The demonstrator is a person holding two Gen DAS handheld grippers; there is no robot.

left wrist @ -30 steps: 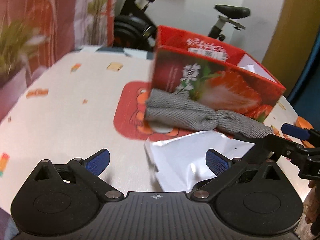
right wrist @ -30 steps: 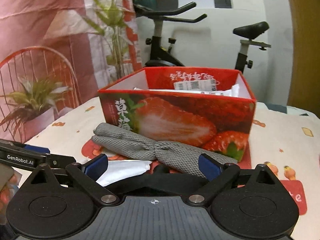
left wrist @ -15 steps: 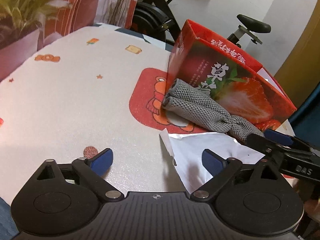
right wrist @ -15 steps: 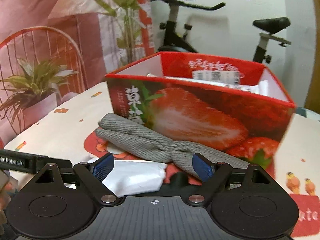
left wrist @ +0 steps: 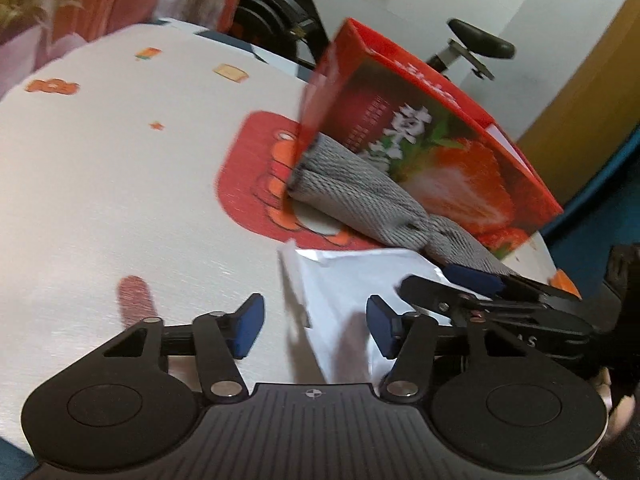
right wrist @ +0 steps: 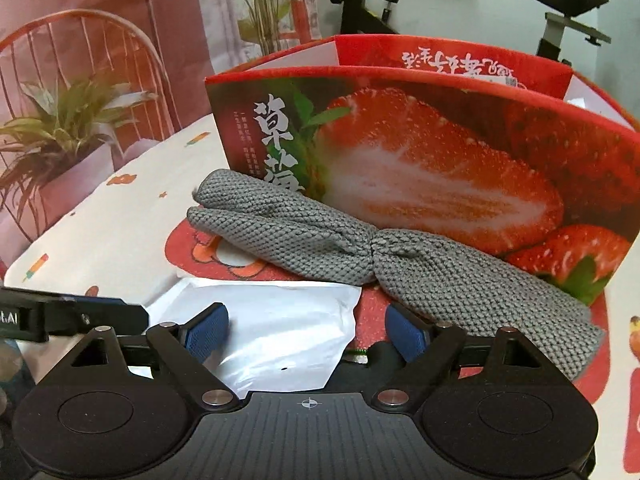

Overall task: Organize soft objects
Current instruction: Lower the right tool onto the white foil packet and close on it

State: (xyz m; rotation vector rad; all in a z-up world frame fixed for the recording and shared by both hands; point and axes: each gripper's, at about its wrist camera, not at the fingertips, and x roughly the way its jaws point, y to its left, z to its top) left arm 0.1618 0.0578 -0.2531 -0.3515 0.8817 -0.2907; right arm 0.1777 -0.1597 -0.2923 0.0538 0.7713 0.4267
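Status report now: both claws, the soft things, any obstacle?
Left claw closing around white bag edge, no grip. Right claw open over bag. Grey cloth against strawberry box.

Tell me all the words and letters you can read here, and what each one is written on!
"草莓": big white characters on the front of the strawberry box.
"AI": end of a white label on the left gripper, cut off by the picture edge.
"AS": faint letters on the right gripper, partly hidden.
Upside-down white writing on the box's inside back wall: too hard to read.
Small white lines beside the big characters: too tiny.
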